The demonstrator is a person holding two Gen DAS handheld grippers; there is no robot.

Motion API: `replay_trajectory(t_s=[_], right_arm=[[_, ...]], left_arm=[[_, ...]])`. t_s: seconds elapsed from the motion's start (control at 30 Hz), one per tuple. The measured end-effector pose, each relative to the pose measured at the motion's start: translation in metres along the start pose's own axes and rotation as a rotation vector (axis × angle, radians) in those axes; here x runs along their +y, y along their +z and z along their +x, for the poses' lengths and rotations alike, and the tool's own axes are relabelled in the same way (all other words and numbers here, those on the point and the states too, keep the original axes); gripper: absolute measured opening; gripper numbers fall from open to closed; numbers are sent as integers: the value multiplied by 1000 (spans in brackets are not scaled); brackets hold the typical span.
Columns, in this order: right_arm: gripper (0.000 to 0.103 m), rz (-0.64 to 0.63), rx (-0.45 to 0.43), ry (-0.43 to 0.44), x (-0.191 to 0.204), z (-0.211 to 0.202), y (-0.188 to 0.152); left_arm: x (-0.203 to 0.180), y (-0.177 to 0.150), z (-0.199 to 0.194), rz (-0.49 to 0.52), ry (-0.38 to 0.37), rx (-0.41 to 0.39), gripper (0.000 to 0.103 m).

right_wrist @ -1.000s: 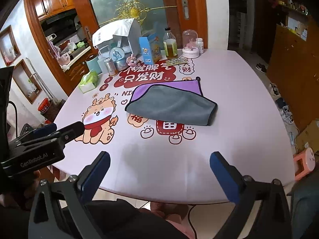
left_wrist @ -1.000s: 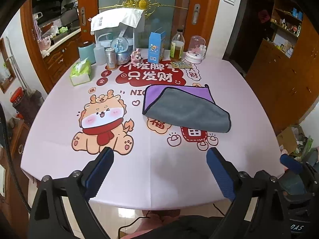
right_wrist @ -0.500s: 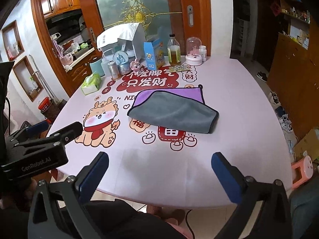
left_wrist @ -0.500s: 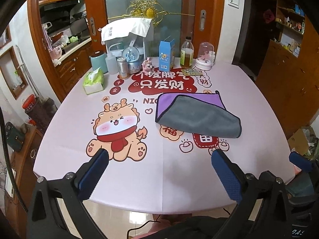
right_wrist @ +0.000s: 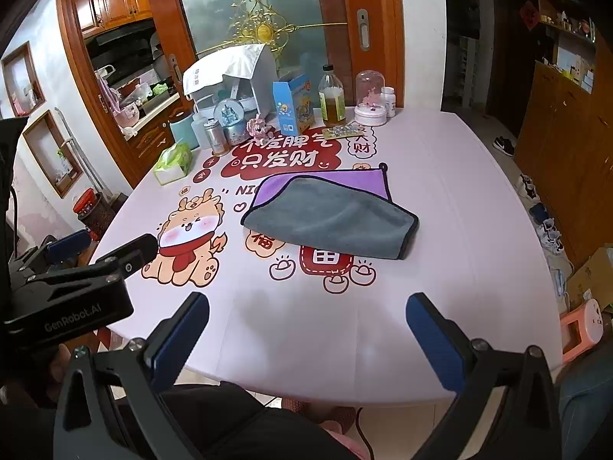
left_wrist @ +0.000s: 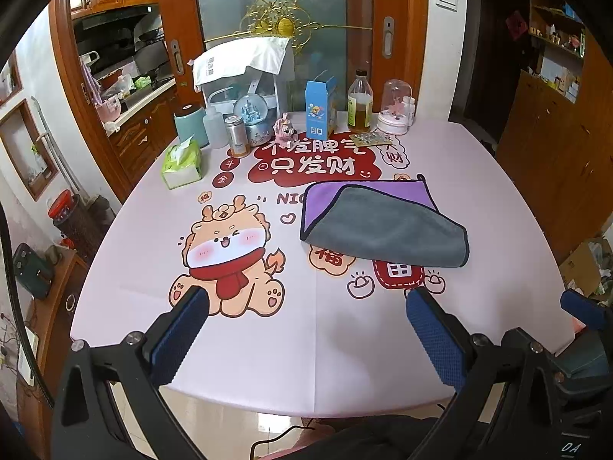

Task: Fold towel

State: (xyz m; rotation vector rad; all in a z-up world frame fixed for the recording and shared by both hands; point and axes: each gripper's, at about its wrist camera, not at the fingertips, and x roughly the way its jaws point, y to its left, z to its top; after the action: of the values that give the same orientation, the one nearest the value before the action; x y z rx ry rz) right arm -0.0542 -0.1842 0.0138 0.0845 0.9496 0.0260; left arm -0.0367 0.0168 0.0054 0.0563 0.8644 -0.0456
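A grey and purple towel [left_wrist: 383, 226] lies folded over on the pink table [left_wrist: 325, 345], grey side up, with a purple strip showing along its far edge. It also shows in the right wrist view [right_wrist: 329, 218]. My left gripper [left_wrist: 306, 326] is open and empty, held back over the table's near edge, well short of the towel. My right gripper [right_wrist: 306, 326] is open and empty, also back at the near edge. The left gripper's body shows at the left of the right wrist view [right_wrist: 76, 287].
Along the table's far edge stand a tissue pack [left_wrist: 181, 161], a teal canister [left_wrist: 190, 124], a tin [left_wrist: 236, 136], a snow globe [left_wrist: 253, 117], a blue carton [left_wrist: 320, 109], a bottle [left_wrist: 360, 105] and a glass dome [left_wrist: 394, 109]. Wooden cabinets [right_wrist: 567, 153] stand to the right.
Both grippers have drawn back and up from the table, so the towel looks smaller and farther away. The towel itself has not moved. Both stay open.
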Motion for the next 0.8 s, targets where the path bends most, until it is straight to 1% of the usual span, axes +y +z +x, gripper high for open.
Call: replay_trajectory(t_s=[0.8], right_arm=[[103,6,13,-2,-5,7,3]], left_arm=[[-2,4,3,21,2,-1,102]])
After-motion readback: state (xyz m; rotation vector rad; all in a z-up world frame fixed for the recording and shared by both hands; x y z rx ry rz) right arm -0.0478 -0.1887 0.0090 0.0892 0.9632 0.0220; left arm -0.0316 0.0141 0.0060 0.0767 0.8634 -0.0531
